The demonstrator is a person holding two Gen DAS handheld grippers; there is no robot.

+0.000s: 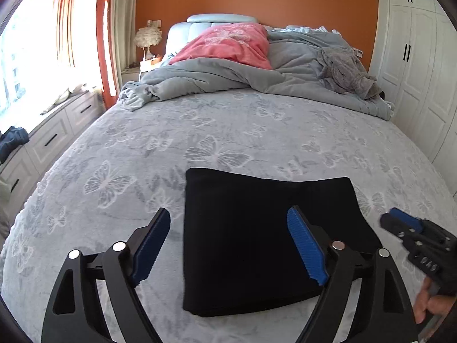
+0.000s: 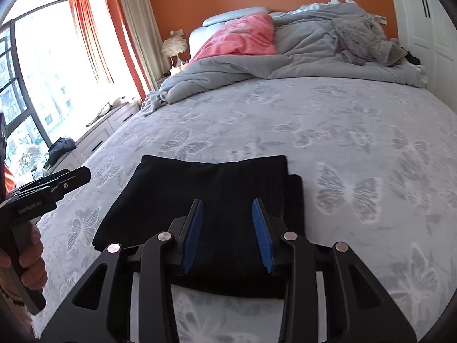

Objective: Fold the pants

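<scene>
Left wrist view: the pants (image 1: 257, 228) lie as a flat black folded rectangle on the bedspread (image 1: 200, 131), and the left gripper (image 1: 228, 240) hangs over their left edge with its jaws spread wide and nothing between the pads. One finger is off the cloth at 9 o'clock; the other is above the middle of the fabric. The right gripper (image 1: 400, 220) enters at 3 o'clock, over the bedspread just past the bundle's right edge.

In the right wrist view the pants (image 2: 205, 183) run from 12 o'clock back under the right gripper (image 2: 227, 234), whose jaws stand partly apart over the cloth, clamping nothing. The left gripper (image 2: 71, 178) is at 9 o'clock, near the bundle's left corner.

The bundle's long axis looks to run near-to-far, though fisheye distortion makes this uncertain. The right gripper seems centred on it, the left astride the edge; the folding looks nearly done.
</scene>
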